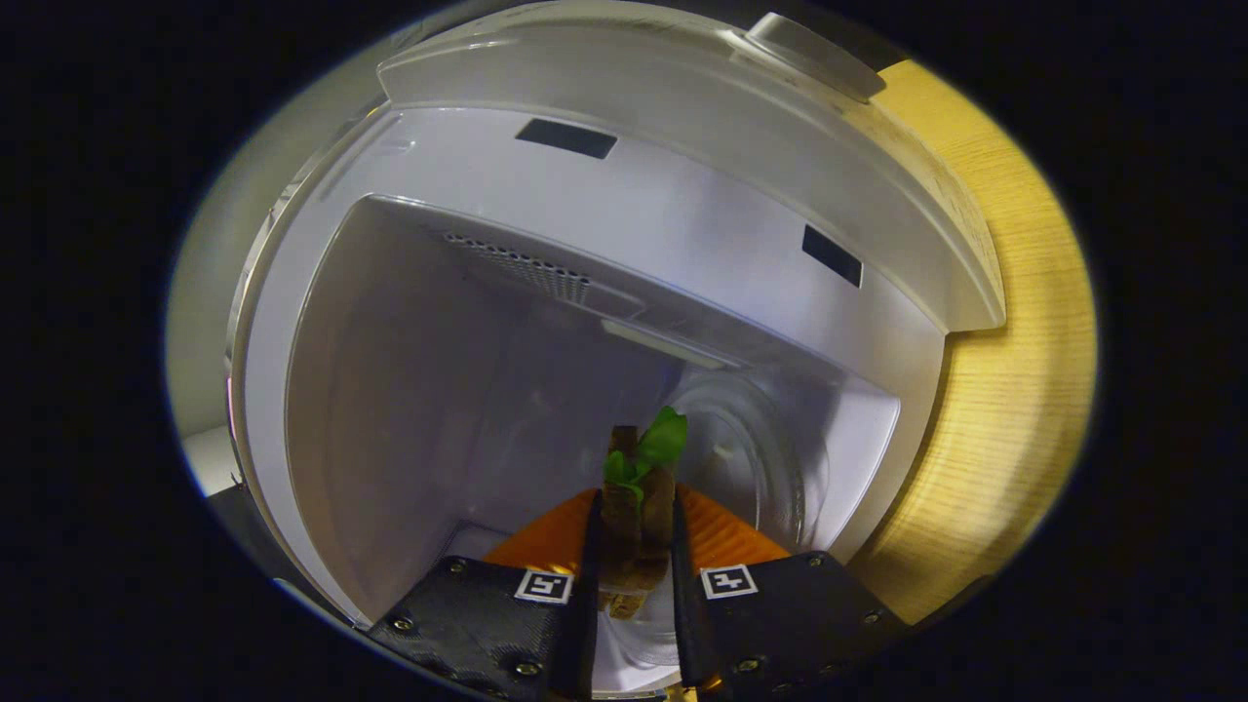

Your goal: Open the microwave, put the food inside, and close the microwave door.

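Food (639, 507), a brown stack with a green leaf on top, sits clamped between the two fingers of the claw (632, 565), which is narrow and pressing on it from both sides. An orange piece (721, 536) spreads under and behind the food, at about 3 o'clock and 9 o'clock of it; whether it is a plate or part of the food I cannot tell. The microwave (624, 195) stands open, its pale cavity ahead of the fingers. The glass turntable (751, 458) lies at roughly 1 o'clock from the food, just beyond the fingertips. The view is tilted, so the cavity's vented wall (526, 268) runs slantwise at 11 o'clock. The wooden desk (1014, 322) shows at 3 o'clock, outside the oven.

The food looks carried in but not yet set down. The risks, as I judge them:
- The stack is tall and narrow; letting go while it is tilted or above the glass could topple it.
- The leaf may catch a finger as the claw backs out.
- Food set off-centre on the turntable could tip it.
- A finger could knock the door frame on withdrawal.
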A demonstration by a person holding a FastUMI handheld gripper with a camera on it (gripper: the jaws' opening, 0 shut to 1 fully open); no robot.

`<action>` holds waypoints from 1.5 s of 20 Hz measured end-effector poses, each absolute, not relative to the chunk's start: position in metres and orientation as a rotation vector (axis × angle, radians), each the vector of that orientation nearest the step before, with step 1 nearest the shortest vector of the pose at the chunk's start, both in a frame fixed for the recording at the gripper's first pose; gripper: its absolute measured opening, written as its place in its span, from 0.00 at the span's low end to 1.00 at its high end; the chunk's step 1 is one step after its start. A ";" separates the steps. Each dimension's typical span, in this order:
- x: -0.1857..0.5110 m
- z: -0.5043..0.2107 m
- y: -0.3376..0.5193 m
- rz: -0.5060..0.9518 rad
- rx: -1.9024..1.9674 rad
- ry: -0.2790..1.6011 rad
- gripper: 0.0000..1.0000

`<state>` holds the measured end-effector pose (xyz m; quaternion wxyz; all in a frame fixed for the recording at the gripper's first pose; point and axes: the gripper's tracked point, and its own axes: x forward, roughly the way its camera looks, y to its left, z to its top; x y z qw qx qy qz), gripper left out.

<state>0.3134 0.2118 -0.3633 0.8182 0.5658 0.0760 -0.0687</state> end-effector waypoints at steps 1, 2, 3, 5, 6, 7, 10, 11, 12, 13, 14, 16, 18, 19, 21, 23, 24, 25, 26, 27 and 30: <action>0.309 -0.363 0.210 -0.141 1.207 0.185 0.35; 0.307 -0.365 0.209 -0.137 1.201 0.201 0.39; 0.306 -0.362 0.209 -0.121 1.198 0.204 0.39; 0.294 -0.355 0.208 -0.117 1.178 0.199 0.53; 0.290 -0.353 0.206 -0.123 1.166 0.206 0.58; 0.286 -0.350 0.207 -0.116 1.152 0.210 0.66; 0.273 -0.338 0.207 -0.085 1.095 0.217 0.88; 0.270 -0.334 0.204 -0.078 1.081 0.213 0.88; 0.266 -0.331 0.201 -0.067 1.073 0.210 0.88; 0.262 -0.326 0.199 -0.058 1.063 0.209 0.88; 0.258 -0.322 0.196 -0.054 1.054 0.212 0.88; 0.246 -0.316 0.202 -0.001 1.008 0.235 0.88; 0.230 -0.307 0.206 0.048 0.912 0.231 0.88; 0.223 -0.301 0.206 0.066 0.876 0.226 0.88; 0.205 -0.299 0.211 0.096 0.799 0.252 0.88; 0.188 -0.291 0.214 0.134 0.724 0.265 0.88; 0.182 -0.287 0.213 0.147 0.669 0.258 0.88; 0.175 -0.281 0.210 0.154 0.599 0.241 0.88; 0.169 -0.275 0.206 0.158 0.529 0.220 0.88; 0.163 -0.269 0.203 0.164 0.471 0.209 0.88; 0.139 -0.249 0.195 0.157 0.328 0.182 0.88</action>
